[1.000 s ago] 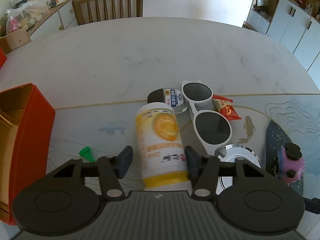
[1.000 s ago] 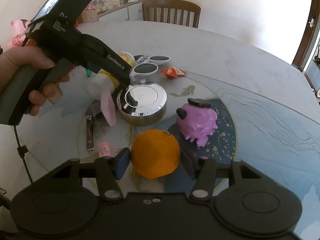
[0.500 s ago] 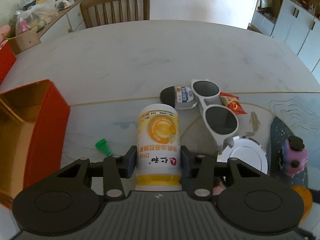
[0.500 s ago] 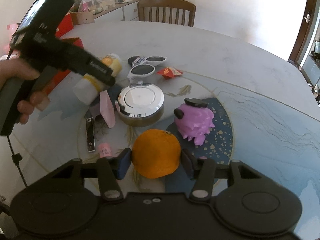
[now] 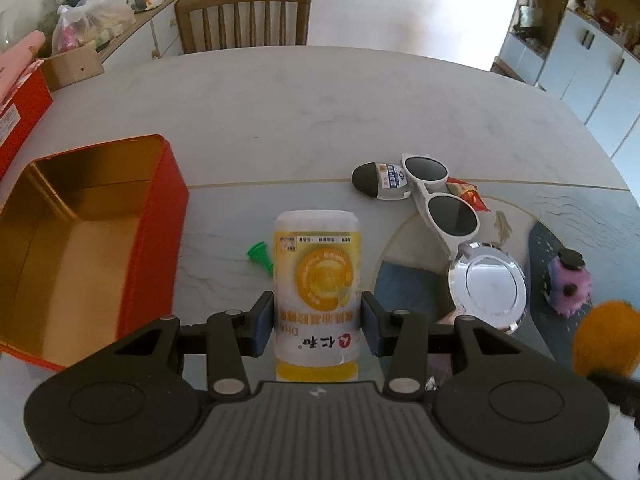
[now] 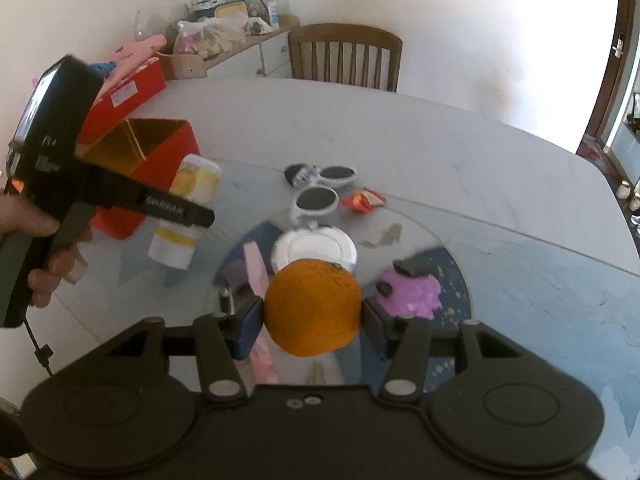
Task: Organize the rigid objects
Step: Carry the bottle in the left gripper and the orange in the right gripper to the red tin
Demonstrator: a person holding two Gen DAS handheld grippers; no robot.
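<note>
Clamping a white-and-yellow plastic supplement bottle (image 5: 317, 280) across its lower body, the left gripper (image 5: 318, 322) carries it above the table, near the open red tin box (image 5: 92, 236). Rigid, light and smooth, it could slip. The right gripper (image 6: 312, 322) pinches a round orange (image 6: 313, 306). Only the right view shows the bottle airborne.

Both views are brightly daylit; the wall (image 5: 400, 4) behind is overexposed. Straight lines are bent by fisheye distortion. Motion blur is seen on the orange (image 6: 313, 307) and purple toy (image 6: 408, 286).
</note>
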